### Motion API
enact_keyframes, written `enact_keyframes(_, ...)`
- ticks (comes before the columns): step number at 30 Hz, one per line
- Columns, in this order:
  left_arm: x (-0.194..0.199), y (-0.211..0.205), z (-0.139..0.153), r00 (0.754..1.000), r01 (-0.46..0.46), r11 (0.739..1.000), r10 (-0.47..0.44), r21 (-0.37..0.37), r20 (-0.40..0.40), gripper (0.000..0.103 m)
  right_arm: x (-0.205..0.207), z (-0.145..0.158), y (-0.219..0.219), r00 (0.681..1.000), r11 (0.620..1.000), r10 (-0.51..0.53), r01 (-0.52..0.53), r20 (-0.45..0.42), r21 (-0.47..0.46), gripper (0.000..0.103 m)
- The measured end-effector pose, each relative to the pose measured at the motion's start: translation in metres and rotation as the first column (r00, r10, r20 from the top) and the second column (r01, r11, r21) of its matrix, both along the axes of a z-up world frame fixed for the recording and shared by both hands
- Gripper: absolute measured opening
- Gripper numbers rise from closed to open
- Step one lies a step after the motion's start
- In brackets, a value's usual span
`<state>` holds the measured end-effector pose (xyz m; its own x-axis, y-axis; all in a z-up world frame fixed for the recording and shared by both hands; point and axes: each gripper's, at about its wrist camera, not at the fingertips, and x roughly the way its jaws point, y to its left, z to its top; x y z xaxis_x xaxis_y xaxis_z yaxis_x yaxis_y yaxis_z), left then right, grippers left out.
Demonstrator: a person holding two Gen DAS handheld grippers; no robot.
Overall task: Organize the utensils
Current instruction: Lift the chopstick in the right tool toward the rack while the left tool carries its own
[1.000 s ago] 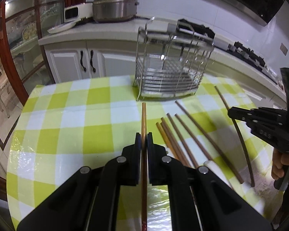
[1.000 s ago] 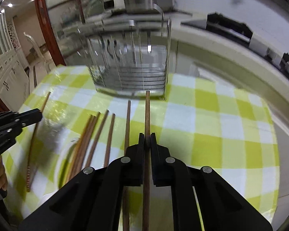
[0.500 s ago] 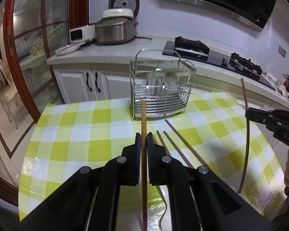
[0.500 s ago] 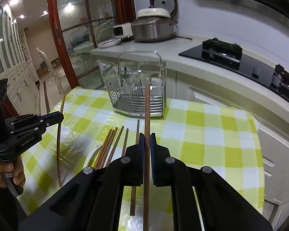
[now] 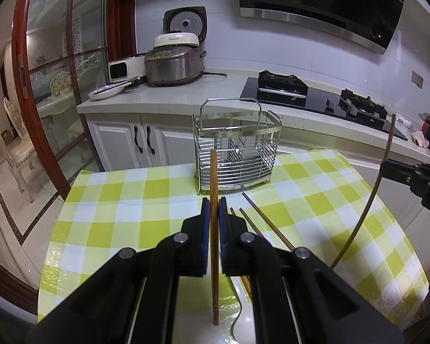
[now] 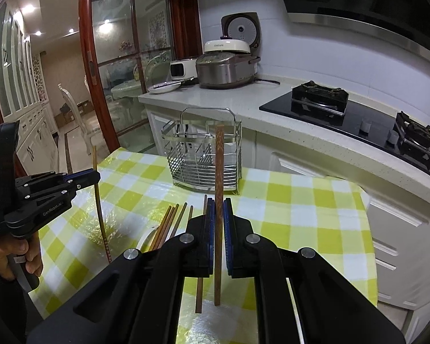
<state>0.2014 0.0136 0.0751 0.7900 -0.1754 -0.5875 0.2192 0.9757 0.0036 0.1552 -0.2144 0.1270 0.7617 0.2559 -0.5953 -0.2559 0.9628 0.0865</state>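
Both grippers are rising clear of the table, each clamping one chopstick: left gripper on the light chopstick, right gripper on the dark chopstick. Transport step; next, tipping them into the wire caddy.

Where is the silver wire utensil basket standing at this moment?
The silver wire utensil basket stands upright at the far edge of the yellow checked tablecloth, centre of both wrist views, in front of the white counter, beyond the loose wooden chopsticks.
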Motion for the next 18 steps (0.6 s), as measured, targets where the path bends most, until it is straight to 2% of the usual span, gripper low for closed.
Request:
enact_keyframes(10, 0.003, -0.005, 0.025, 0.998, -0.002, 1.0, 0.004, -0.026, 0.067, 0.006, 0.008, 0.02, 0.006, 0.999, 1.0, 0.003, -0.003, 0.042, -0.004, 0.009)
enact_keyframes(18, 0.025, -0.012, 0.057, 0.993, 0.011, 0.999, -0.005, -0.05, 0.117, 0.006, 0.043, 0.056, 0.005, 0.997, 1.0, 0.004, -0.005, 0.082, 0.01, 0.009)
